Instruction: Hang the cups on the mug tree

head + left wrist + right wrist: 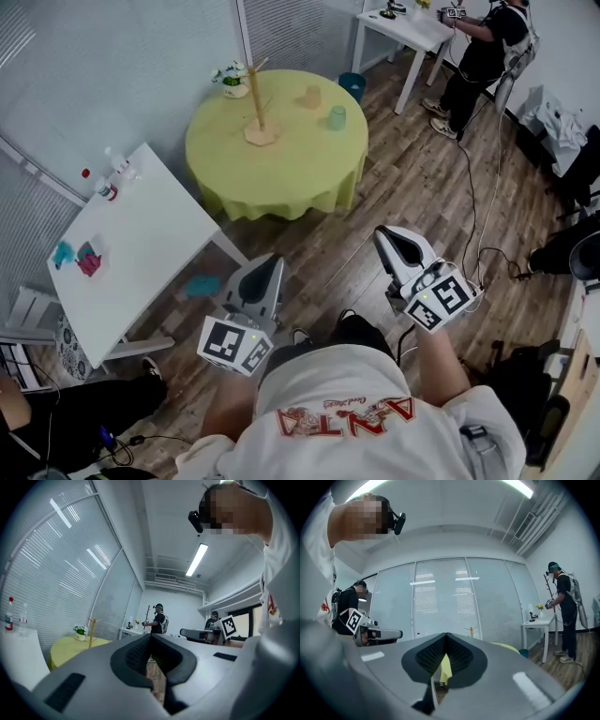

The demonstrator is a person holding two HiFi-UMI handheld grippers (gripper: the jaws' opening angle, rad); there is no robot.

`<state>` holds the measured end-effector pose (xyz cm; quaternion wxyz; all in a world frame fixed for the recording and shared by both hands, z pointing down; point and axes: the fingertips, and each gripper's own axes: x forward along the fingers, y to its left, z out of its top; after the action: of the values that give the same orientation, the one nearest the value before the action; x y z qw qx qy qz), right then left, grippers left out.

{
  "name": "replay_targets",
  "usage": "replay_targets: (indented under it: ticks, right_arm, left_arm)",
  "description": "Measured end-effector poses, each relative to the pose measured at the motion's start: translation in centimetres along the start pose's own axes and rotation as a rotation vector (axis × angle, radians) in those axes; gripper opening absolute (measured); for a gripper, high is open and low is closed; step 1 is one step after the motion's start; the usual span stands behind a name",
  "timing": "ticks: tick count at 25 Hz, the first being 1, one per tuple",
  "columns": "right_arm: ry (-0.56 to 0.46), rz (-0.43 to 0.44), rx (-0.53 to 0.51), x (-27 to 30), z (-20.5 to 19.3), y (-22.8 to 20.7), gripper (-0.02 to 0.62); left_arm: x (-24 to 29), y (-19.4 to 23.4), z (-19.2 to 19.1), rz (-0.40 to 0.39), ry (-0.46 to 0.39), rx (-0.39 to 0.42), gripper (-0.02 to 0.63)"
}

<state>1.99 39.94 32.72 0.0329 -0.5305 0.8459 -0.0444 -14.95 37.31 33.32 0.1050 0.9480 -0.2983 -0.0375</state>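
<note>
"Which step is this?"

"The approach, I'd say; nothing is in hand yet. The left tool point(271, 267) has its jaws closed tip to tip with nothing between them; the right tool point(386, 240) is the same, closed and empty; both point level toward the round surface point(281, 183), with bare floor point(394, 178) in between."

"And the cups?"

"Two, both on that surface and well apart from the tools; a tan cup point(311, 97) toward the far edge and a green cup point(337, 117) near it, both to the right of the mug tree point(258, 105); the tree stands upright near a pot of flowers point(234, 81), and no cup hangs on it that I can see."

"So what next?"

"Close the distance first, I judge; then one tool must open before it can take a cup; the green cup looks the nearer of the two. I can't tell from here which way the handles face; that should decide the grip, since the handle has to stay free to go onto the tree."
</note>
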Motion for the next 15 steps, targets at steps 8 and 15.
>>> replay_targets:
  ticks: [8, 15]
  right_arm:
    - [0.006, 0.025, 0.012, 5.1, -0.9, -3.1, 0.002]
    - [0.019, 0.076, -0.007, 10.8, -0.5, -8.8, 0.002]
  left_arm:
    - [3.4, 4.2, 0.2, 0.025, 0.005, 0.005, 0.009]
    - [9.8, 7.8, 1.3, 0.083, 0.002, 0.008, 0.009]
